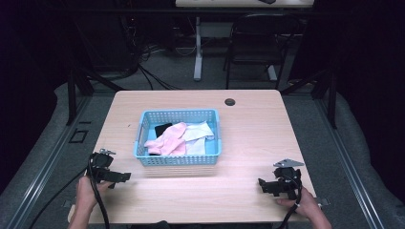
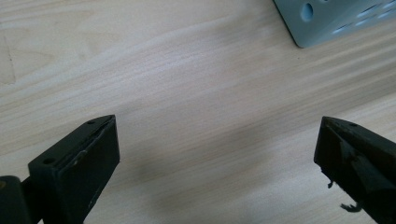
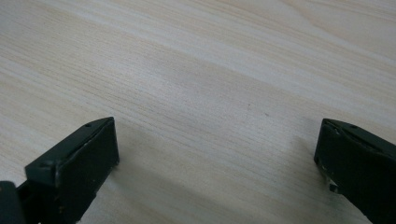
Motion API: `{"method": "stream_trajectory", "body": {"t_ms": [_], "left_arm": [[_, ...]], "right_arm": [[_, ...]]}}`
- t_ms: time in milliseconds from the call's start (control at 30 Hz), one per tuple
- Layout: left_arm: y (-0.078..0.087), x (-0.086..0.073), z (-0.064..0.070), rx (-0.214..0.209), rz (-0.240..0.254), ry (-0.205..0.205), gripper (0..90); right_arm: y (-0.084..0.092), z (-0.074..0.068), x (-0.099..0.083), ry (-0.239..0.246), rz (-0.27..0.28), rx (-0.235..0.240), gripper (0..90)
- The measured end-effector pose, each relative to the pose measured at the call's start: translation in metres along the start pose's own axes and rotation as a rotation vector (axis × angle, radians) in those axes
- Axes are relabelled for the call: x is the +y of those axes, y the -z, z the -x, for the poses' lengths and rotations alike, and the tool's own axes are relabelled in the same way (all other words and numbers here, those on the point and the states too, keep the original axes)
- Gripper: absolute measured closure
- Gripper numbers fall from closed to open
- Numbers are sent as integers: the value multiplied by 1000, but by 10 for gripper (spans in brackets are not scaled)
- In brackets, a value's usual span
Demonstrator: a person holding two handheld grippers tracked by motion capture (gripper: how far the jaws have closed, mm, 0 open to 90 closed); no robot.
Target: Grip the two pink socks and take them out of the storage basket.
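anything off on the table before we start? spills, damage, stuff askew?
Nothing stands out. The blue basket sits square on the table, with pink, white and black cloth items loosely piled inside, none hanging over the rim. Left gripper and right gripper are both open, holding nothing.

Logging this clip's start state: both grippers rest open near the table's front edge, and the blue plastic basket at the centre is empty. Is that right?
Not quite: the blue plastic basket is not empty. The high view shows pink cloth, white cloth and something black inside. The left gripper and right gripper do rest open near the front edge.
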State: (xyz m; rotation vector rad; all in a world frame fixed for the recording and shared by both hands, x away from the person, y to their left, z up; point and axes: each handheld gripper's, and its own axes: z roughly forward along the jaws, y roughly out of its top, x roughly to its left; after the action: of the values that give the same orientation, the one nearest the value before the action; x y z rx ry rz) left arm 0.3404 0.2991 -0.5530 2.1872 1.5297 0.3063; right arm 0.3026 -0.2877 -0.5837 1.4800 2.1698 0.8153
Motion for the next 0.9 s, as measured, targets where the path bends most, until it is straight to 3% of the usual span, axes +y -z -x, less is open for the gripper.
{"method": "stream_trajectory", "body": {"t_ms": [433,767,900], "left_arm": [[6,1,-1,-13,23,34,9],[27,11,0,-3,54,42,6],[42,17,3,-6,87,27,4]], "right_arm": [[0,-1,-1,-2,6,-1,0],[0,-1,-1,-2,4,-4,0],[0,-1,0,3,2,-4,0]]}}
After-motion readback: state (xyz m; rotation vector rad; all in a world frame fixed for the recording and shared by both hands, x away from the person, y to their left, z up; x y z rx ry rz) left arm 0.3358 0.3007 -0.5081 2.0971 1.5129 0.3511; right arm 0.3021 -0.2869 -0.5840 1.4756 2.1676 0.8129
